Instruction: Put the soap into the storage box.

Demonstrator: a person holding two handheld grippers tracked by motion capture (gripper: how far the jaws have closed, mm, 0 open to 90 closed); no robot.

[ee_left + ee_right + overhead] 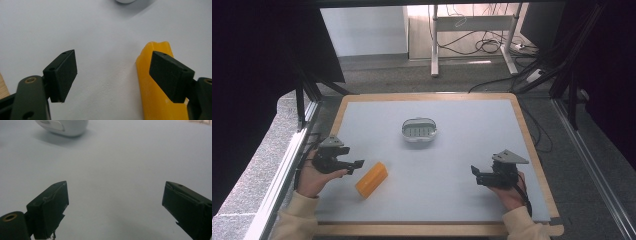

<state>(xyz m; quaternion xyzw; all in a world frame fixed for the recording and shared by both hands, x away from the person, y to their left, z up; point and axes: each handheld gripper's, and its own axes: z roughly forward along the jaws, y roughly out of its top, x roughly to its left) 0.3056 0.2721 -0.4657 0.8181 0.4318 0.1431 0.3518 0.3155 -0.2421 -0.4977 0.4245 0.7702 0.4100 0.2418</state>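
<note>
While our left tool (357, 164) hovers with its jaws spread wide, the yellow block (372, 179) lies on the table (462, 165) just beside it, under one jaw and unpinched. Our right tool (474, 172) stands well apart, jaws also spread on nothing. Farther off sits a white dish (419, 130).

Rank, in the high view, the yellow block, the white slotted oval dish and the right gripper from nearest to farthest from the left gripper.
1. Yellow block, just right of the left gripper.
2. White slotted oval dish, mid-table, farther back.
3. Right gripper, near the table's right edge.
</note>
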